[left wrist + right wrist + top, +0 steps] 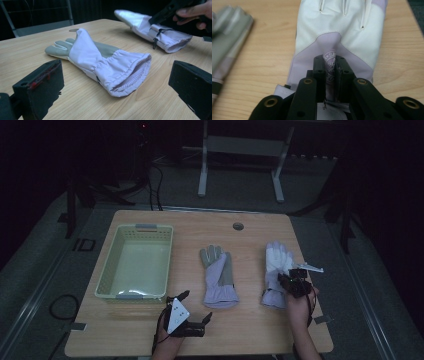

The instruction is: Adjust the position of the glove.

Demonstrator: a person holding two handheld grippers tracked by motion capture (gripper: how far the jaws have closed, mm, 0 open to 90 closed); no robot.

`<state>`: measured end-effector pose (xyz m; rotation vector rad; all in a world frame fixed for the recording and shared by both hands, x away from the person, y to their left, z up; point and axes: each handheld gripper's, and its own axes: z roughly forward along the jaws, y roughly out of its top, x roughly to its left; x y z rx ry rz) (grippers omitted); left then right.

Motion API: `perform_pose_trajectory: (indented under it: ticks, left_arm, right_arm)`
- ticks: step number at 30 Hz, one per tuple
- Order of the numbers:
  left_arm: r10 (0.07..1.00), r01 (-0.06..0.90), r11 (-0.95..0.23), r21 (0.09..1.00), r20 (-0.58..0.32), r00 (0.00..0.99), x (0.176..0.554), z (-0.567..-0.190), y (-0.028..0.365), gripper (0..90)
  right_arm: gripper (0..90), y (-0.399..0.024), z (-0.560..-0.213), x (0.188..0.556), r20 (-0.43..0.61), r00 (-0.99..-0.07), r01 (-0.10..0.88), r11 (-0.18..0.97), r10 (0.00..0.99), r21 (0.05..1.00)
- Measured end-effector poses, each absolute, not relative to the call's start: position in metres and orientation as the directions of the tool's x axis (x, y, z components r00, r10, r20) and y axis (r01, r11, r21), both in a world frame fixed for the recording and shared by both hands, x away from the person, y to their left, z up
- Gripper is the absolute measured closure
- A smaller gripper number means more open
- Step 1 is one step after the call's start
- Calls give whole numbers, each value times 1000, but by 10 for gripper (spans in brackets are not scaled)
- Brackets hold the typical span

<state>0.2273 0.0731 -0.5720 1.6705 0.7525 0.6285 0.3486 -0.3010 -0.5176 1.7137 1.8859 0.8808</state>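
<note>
Nearest to me, at the near edge of the desk (250, 330), my left tool (196, 306) rests low on the wood with its jaws spread wide apart and nothing between them. Through the left gripper view, the middle glove (100, 62) lies just beyond those jaws, its gathered cuff open toward me and its grey fingers pointing away. I can see it flat on the desk from above, between the basket and the other glove, well apart from both.

On the right side, my right tool (331, 72) is pinched together on a fold of fabric at the back of the right glove (277, 270), close to the cuff. A printed round logo shows on the pinched ridge between the jaws. That glove's white fingers point to the far side, and its cuff lies nearest my right hand (298, 302).

At the left of the desk sits a pale green basket (112, 265) with perforated walls, nothing visible inside. A small round hole (238, 226) marks the far edge of the desk.
</note>
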Motion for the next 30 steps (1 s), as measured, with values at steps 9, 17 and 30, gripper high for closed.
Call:
perform_pose_trajectory:
  ticks: [9,17,30]
  left_arm:
    - [756,152,-156,976,20,654,227,-572,73,0]
    - [756,152,-158,976,20,655,227,-572,72,0]
    - [757,152,-157,976,20,653,227,-572,72,0]
  right_arm:
    - [759,-300,-533,356,97,-149,721,41,984,691]
    - [706,-299,-534,360,73,-183,721,83,980,688]
    - [542,-317,-497,365,50,-394,656,243,918,714]
